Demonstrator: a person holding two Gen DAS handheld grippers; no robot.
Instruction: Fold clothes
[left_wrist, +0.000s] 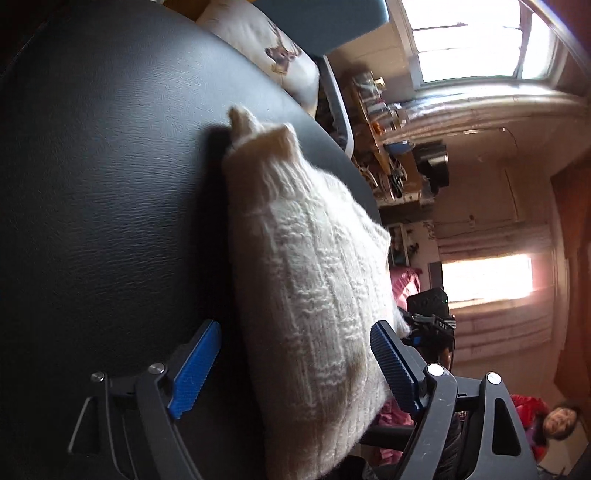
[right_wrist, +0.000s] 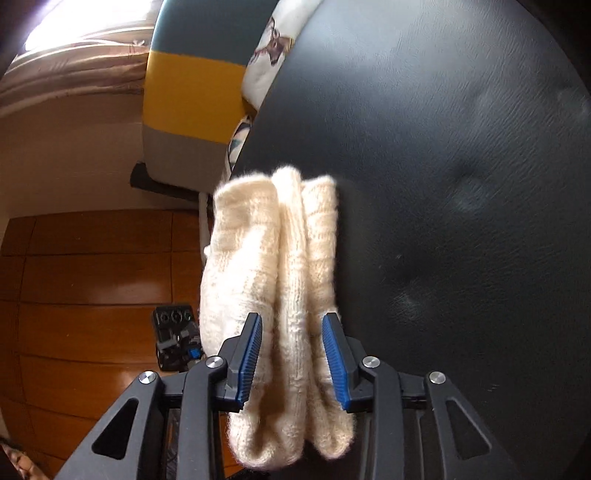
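A folded cream knitted sweater (left_wrist: 314, 280) lies on a black leather surface (left_wrist: 110, 184), and both wrist views are rolled sideways. My left gripper (left_wrist: 295, 354) is open, its blue pads (left_wrist: 195, 373) on either side of the sweater's near edge without pressing it. In the right wrist view the sweater (right_wrist: 273, 266) shows as a thick bundle of folds. My right gripper (right_wrist: 291, 354) has its blue pads (right_wrist: 334, 362) closed against the bundle's near end and grips it. The other gripper (right_wrist: 173, 336) shows beyond the sweater's edge.
A white cushion with a deer print (left_wrist: 273, 55) lies at the far edge of the black surface (right_wrist: 443, 184). A teal, yellow and grey cushion (right_wrist: 192, 96) sits beside it. Wooden floor (right_wrist: 92, 277), cluttered shelves (left_wrist: 391, 147) and a person (left_wrist: 561, 421) are in the background.
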